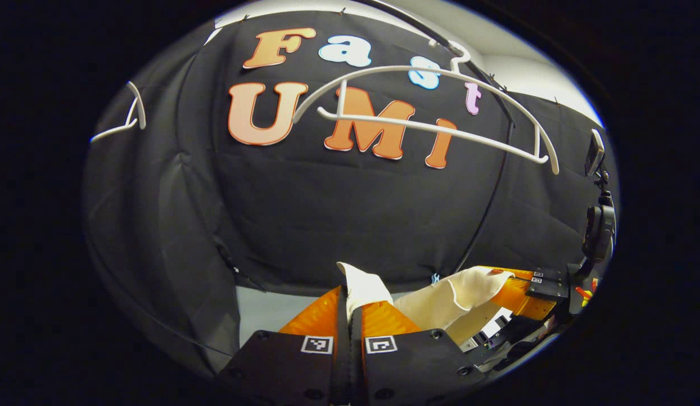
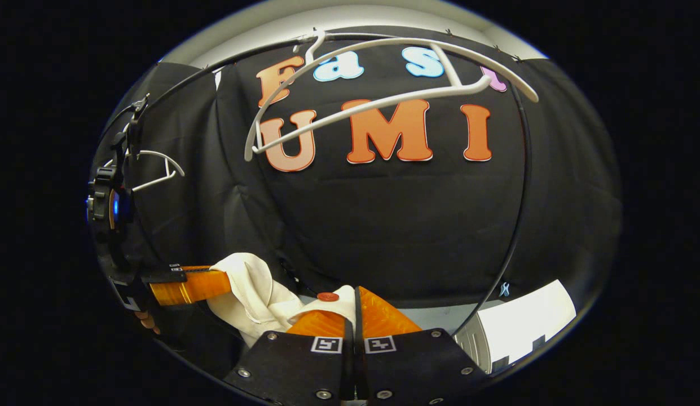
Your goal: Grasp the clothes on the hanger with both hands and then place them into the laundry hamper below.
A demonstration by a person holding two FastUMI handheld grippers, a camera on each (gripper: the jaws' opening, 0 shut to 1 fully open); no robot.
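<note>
Both the left gripper (image 1: 350, 316) and right gripper (image 2: 354, 316) have jaws clamped on the cream garment (image 1: 451, 299), clear below the bare hanger (image 1: 434, 127); next, lowering toward the hamper, judged beneath the jaws.

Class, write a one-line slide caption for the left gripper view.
Both grippers clamp a cream garment beneath the bare white hanger.

Soft matt cloth garment (image 1: 440, 301), smooth glossy plastic hanger (image 1: 417, 125)

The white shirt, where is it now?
The white shirt hangs stretched between the left gripper and right gripper, below the bare white hanger.
</note>
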